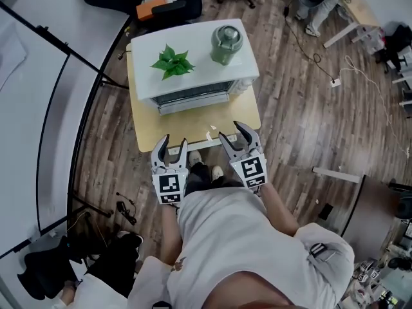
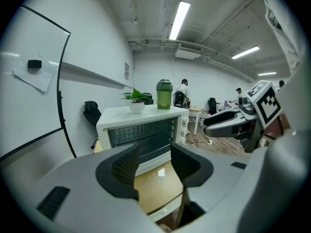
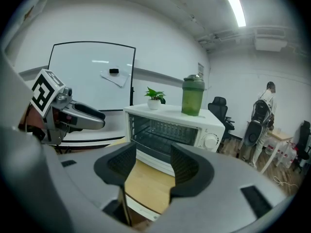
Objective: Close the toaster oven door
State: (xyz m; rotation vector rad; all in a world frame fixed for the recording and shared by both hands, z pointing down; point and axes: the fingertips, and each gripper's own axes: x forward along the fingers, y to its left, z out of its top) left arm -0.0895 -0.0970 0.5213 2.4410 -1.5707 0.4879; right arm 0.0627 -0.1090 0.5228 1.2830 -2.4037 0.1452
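A white toaster oven (image 1: pixel 193 63) stands on a small wooden table (image 1: pixel 193 131). Its door (image 1: pixel 193 105) is folded down at the front, so the dark inside and the rack show in the left gripper view (image 2: pixel 141 132) and the right gripper view (image 3: pixel 165 130). My left gripper (image 1: pixel 172 145) (image 2: pixel 154 166) and right gripper (image 1: pixel 236 134) (image 3: pixel 153 166) hover side by side over the table's near edge, short of the door. Both have their jaws drawn in with nothing between them. Neither touches the oven.
A small potted plant (image 1: pixel 172 62) and a green bottle (image 1: pixel 226 44) sit on the oven's top. A whiteboard (image 3: pixel 92 76) stands to the left. People (image 3: pixel 262 120) and office chairs are far behind. A cable (image 1: pixel 322 63) lies on the wood floor to the right.
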